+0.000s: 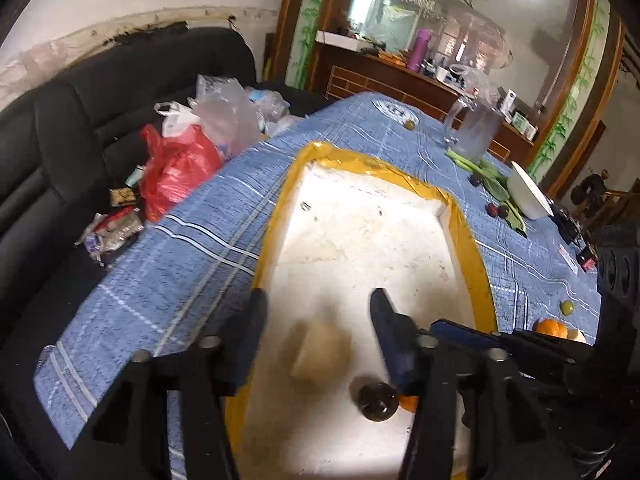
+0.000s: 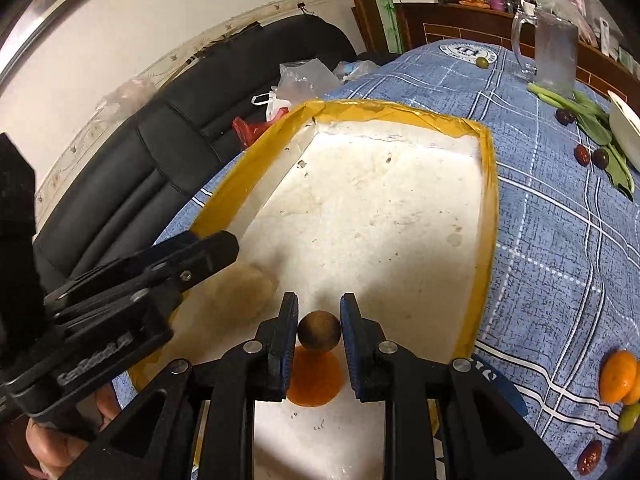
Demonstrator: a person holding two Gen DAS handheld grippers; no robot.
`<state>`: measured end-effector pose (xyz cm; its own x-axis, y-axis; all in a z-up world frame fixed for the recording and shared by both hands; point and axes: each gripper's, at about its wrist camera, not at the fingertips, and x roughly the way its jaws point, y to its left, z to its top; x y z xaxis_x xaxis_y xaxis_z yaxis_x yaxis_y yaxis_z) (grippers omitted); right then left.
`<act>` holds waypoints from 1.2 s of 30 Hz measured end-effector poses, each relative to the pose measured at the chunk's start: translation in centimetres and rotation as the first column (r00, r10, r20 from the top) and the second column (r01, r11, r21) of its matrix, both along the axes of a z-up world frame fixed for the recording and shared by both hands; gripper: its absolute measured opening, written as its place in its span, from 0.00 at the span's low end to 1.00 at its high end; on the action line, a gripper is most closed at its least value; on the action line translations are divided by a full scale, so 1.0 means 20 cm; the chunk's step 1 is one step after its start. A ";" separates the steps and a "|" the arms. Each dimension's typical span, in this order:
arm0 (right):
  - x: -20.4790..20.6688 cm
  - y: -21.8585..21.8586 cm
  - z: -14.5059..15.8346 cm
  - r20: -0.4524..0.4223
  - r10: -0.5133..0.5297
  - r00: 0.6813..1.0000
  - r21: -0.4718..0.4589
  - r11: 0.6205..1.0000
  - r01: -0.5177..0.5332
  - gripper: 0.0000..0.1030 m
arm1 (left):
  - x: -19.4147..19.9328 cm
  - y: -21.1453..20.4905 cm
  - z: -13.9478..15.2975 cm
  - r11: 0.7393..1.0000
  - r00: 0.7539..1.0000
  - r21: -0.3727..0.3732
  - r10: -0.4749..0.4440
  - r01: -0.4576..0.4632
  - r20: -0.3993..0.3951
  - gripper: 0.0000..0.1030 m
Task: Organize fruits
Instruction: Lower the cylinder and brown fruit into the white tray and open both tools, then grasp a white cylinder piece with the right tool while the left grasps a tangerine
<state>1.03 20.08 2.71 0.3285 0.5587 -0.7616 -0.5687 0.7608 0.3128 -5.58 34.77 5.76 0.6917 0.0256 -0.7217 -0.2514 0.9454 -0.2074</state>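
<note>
- A white foam tray (image 2: 486, 200) with a yellow-taped rim lay on the blue checked tablecloth (image 2: 560, 260), and both tools were working over its near end
- The left gripper (image 1: 319, 296) hung above the tray's near left part with its fingers spread wide and gripping nothing
- A pale tan piece of fruit (image 1: 320, 350), badly blurred, sat on the tray floor below the gap, clear of both pads
- The right gripper (image 2: 319, 300) pointed down at the tray's near middle, with a small round brown fruit (image 2: 319, 330) framed between its blue pads
- That fruit's edges met both pads in the right wrist view, but I could not tell whether they were squeezing it or had let it go
- An orange (image 2: 314, 380) rested on the tray floor right beside the brown fruit, on its near side
- Outside the tray, off its near right corner, lay more oranges (image 2: 618, 376), a green fruit (image 2: 630, 416) and a red date (image 2: 590, 456)
- Beyond the tray's far right corner stood a glass mug (image 2: 556, 52), with leafy greens (image 2: 596, 120), dark plums (image 2: 600, 158) and a white bowl (image 2: 624, 124) nearby
- A black sofa (image 2: 140, 168) ran along the tray's left side
</note>
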 end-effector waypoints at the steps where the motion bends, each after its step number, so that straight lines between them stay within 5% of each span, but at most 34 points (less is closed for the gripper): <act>1: 0.00 -0.01 0.02 0.008 -0.004 1.000 0.007 1.000 0.004 0.30 | -0.02 -0.01 0.02 1.000 1.000 0.004 0.007 -0.007 0.006 0.56; 7: -0.08 -0.13 0.11 0.052 -0.029 0.998 0.043 0.999 0.027 0.40 | -0.13 -0.10 0.13 0.996 0.997 0.074 0.036 -0.041 0.064 0.73; 23: -0.32 -0.85 0.27 0.118 -0.246 0.962 0.123 0.965 0.231 0.55 | -0.35 -0.64 0.30 0.962 0.985 0.266 -0.096 0.056 0.141 0.82; 31: -0.39 -1.20 0.27 0.169 -0.348 0.922 0.094 0.937 0.336 0.58 | -0.31 -0.76 0.26 0.966 0.983 0.217 -0.163 0.141 0.089 0.82; 36: -0.36 -1.51 0.25 0.161 -0.468 0.869 0.085 0.884 0.460 0.62 | -0.27 -0.76 0.23 0.978 0.986 0.155 -0.152 0.139 0.074 0.82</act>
